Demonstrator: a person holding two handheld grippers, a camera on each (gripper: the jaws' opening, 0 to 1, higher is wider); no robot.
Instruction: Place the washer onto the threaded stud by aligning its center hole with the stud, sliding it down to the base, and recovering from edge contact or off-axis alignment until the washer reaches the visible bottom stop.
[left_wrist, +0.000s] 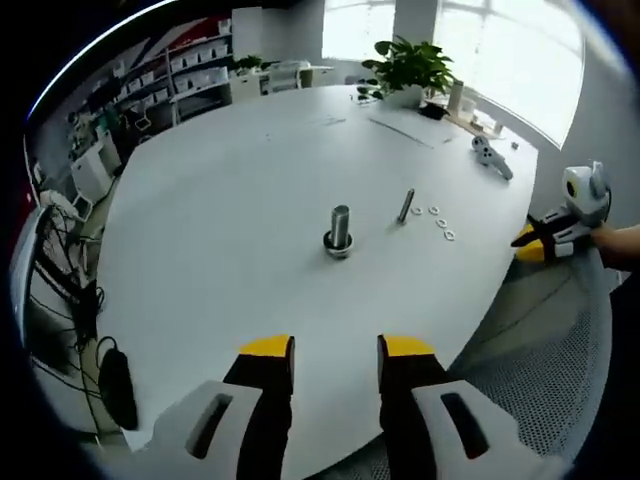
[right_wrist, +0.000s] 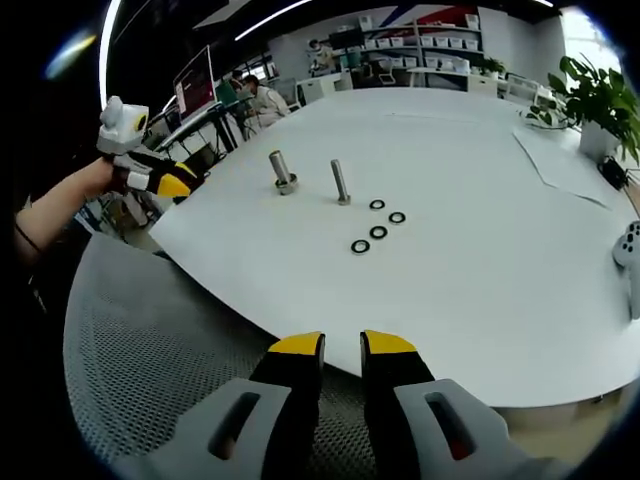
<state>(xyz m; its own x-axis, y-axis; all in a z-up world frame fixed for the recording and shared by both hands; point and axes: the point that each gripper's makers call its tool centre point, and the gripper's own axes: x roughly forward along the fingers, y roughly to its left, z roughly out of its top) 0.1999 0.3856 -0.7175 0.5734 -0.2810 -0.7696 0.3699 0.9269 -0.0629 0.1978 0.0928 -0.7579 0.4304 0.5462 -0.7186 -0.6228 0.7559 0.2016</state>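
In the left gripper view, the left gripper (left_wrist: 336, 350) is nearest, at the edge of the white table (left_wrist: 220, 220); its two yellow-tipped jaws stand apart with a gap between them and hold nothing. Farther on, near the middle of the table, a short thick stud (left_wrist: 340, 230) stands upright, with a ring-shaped piece around its foot; I cannot tell if this is a washer or a part of its base. Beyond it to the right is a thinner threaded stud (left_wrist: 406, 205), also upright. Just beside this thin stud, four washers (left_wrist: 438, 221) lie flat on the table, close together but not touching the stud. At the right edge of this view the right gripper (left_wrist: 535, 240) is held by a hand (left_wrist: 615, 243), off the table over a grey mesh chair (left_wrist: 540, 370).

In the right gripper view, the right gripper (right_wrist: 342, 345) is over the mesh seat near the table edge, jaws slightly apart, nothing between them. The four washers (right_wrist: 377, 226) are dark rings here, lying free on the table in front of the thin stud (right_wrist: 340, 182).

No box or tray is on the table near the studs. At the far side a potted plant (left_wrist: 408, 70) stands, and a game controller (left_wrist: 490, 155) lies near the edge. Behind are shelves (left_wrist: 190, 70) with small items that are too blurred to name.
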